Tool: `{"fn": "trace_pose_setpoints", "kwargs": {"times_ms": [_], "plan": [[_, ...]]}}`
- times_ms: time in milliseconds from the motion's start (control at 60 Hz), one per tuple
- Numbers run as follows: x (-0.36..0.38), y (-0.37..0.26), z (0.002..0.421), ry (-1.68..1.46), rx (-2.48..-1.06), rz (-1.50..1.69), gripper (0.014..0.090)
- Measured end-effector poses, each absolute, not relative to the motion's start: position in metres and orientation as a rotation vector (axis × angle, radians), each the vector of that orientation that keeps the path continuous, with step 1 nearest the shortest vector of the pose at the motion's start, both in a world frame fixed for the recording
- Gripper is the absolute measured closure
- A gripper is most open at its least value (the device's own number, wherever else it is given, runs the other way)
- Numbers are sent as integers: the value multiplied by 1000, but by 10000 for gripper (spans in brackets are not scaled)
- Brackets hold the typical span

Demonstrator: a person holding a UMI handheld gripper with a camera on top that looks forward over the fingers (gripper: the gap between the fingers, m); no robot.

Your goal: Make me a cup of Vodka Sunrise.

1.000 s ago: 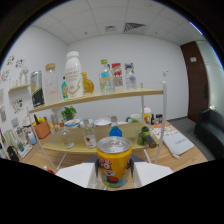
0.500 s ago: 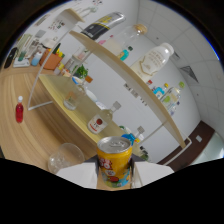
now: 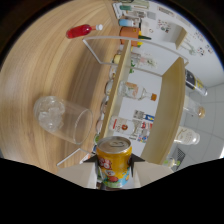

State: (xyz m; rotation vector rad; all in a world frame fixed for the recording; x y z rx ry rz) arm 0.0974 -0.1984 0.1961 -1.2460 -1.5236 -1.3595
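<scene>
My gripper is shut on an orange-yellow drink can, both fingers pressing its sides, its silver top facing forward. The whole view is rolled far over to one side, so the can is tilted steeply. Just ahead of the can, on the wooden table, stands a clear glass with ice cubes in it. A small bottle of red liquid with a white cap stands further off on the table, beyond the glass.
A two-level wooden shelf with a white wire frame runs beyond the can, holding several bottles, among them a clear one and a white one. An orange container sits at the shelf's far end.
The gripper has kept rolling over with the can, from upright to nearly sideways. The glass of ice has come into view close ahead of the can.
</scene>
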Motion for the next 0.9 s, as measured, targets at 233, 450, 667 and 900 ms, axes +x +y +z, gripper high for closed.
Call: {"fn": "trace_pose_setpoints", "kwargs": {"times_ms": [233, 450, 667, 900], "plan": [[92, -200, 201, -1487, -1248, -1333, 546], [90, -214, 258, -984, -1469, -878, 544], [136, -239, 320, -395, -1546, -316, 543], [225, -240, 264, -10, -1643, -9, 544]]}}
